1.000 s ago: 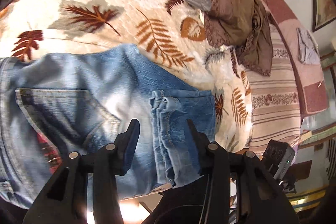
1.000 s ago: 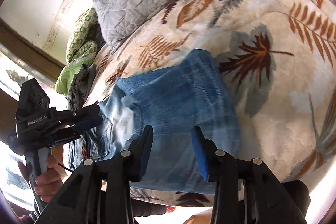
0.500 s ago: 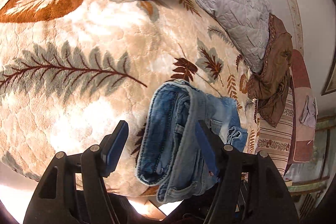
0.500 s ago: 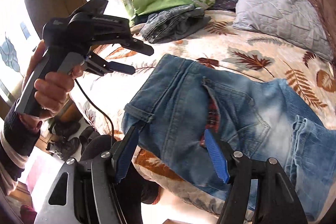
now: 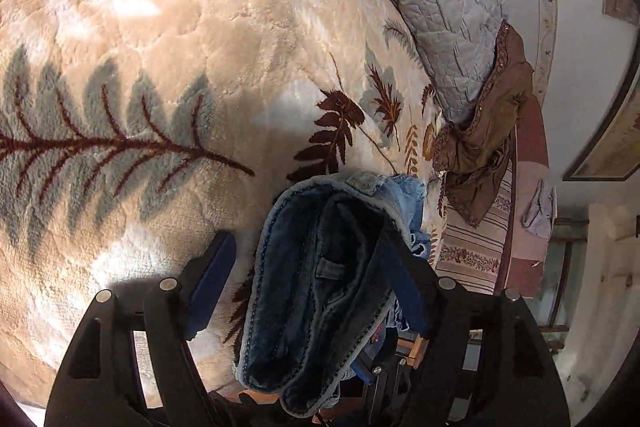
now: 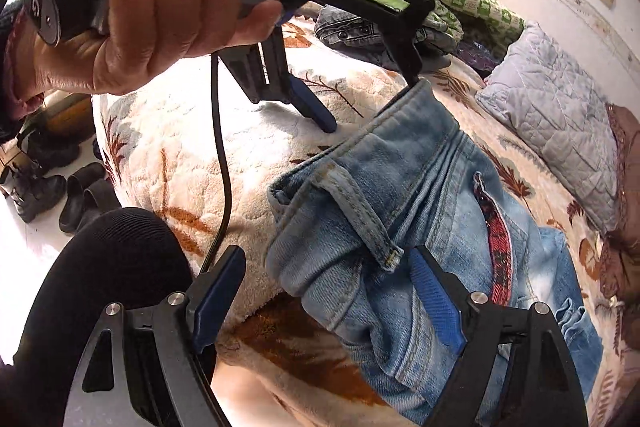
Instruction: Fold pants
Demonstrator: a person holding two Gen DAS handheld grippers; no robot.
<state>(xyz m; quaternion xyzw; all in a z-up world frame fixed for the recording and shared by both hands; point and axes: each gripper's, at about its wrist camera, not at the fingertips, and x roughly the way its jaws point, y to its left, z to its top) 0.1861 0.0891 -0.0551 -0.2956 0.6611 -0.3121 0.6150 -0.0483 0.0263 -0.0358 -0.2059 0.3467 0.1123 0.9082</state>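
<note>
The folded light-blue denim pants [image 6: 420,227] lie on the bed's cream plush blanket with brown and grey leaf print [image 5: 160,67], near its edge, waistband end toward both tools. The left gripper [image 5: 308,279] is held in the person's left hand [image 6: 160,19]; its jaws are opening, and the waistband fold sits in the gap, against the right-hand blue pad, with the left-hand pad standing clear over bare blanket. From the right wrist view one black finger of that tool touches the top corner of the waistband while the other, blue-tipped, points down at the blanket just beside the denim. The right gripper [image 6: 332,291] likewise has its jaws opening: the lower waistband corner with a belt loop lies between them, the right-hand pad at or just over the cloth, the left-hand pad apart from it. Neither tool pinches the fabric. A red patterned lining shows at a pocket slit beyond the right jaws. Beyond the jaws at the head of the bed lie a grey quilted pillow [image 6: 560,131], a crumpled brown garment [image 5: 488,131] and a stack of folded clothes [image 6: 400,23]. Dark shoes [image 6: 60,195] stand on the floor beside the bed.
</note>
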